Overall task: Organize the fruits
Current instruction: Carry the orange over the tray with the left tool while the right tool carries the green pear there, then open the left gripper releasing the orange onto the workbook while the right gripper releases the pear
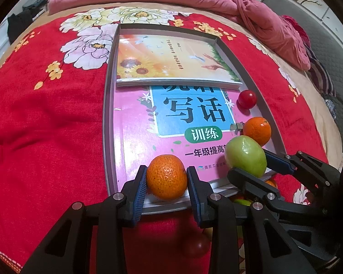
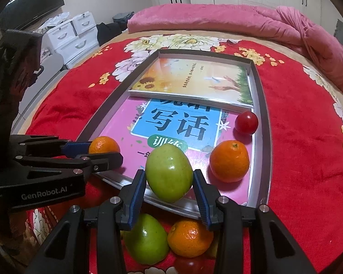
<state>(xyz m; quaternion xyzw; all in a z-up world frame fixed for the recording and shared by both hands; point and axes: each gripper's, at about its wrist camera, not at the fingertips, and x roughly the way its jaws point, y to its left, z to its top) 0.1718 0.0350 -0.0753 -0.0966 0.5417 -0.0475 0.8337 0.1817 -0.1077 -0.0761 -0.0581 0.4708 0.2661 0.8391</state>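
My left gripper (image 1: pixel 167 178) is shut on an orange mandarin (image 1: pixel 167 177), held over the near edge of the metal tray (image 1: pixel 107 118). My right gripper (image 2: pixel 169 178) is shut on a green fruit (image 2: pixel 169 172), also above the tray's near edge; the same green fruit (image 1: pixel 245 155) shows at the right of the left wrist view. Inside the tray lie another mandarin (image 2: pixel 229 161) and a red tomato (image 2: pixel 246 122) near its right wall. On the blanket below my right gripper sit a second green fruit (image 2: pixel 146 239) and a mandarin (image 2: pixel 189 238).
Two books, a pink one (image 1: pixel 148 127) and a sunflower one (image 1: pixel 171 59), cover the tray floor. The tray rests on a red floral blanket (image 1: pixel 45 125) on a bed. A pink quilt (image 2: pixel 217 20) lies at the far side, white drawers (image 2: pixel 73 36) to the left.
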